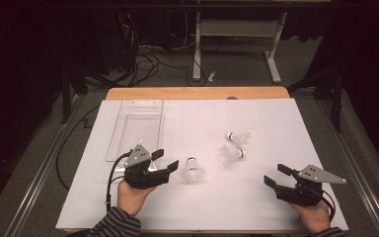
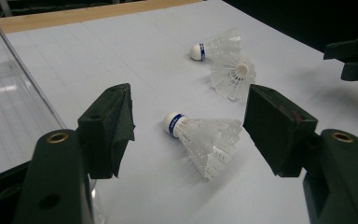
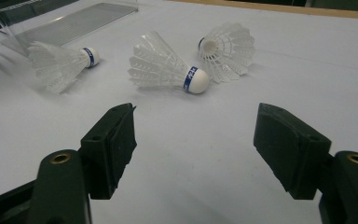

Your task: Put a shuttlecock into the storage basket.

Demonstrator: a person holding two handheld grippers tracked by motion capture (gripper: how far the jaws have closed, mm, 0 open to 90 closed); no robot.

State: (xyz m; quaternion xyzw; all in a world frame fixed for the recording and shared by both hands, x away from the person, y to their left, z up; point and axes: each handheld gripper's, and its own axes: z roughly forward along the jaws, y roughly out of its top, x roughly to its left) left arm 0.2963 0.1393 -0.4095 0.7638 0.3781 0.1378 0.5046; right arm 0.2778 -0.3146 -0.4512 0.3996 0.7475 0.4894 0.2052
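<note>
Three white feather shuttlecocks with blue-banded corks lie on the white table sheet (image 1: 212, 207). The nearest one (image 1: 193, 169) (image 2: 205, 137) (image 3: 60, 63) lies just right of my left gripper (image 1: 166, 159) (image 2: 193, 128), which is open, the shuttlecock a little ahead of its jaws and untouched. Two more lie together mid-right: the far one (image 1: 239, 138) (image 2: 216, 45) (image 3: 228, 49) and the nearer one (image 1: 232, 154) (image 2: 233, 74) (image 3: 168, 70). My right gripper (image 1: 275, 175) (image 3: 193, 144) (image 2: 354, 58) is open and empty, low over the sheet, short of that pair.
A clear plastic tray (image 1: 135, 128) (image 2: 9, 102) (image 3: 74, 23) sits at the left of the sheet, just behind my left gripper. The table's wooden back edge (image 1: 197, 93) runs behind it. Cables and a white desk frame (image 1: 237, 44) are on the floor beyond.
</note>
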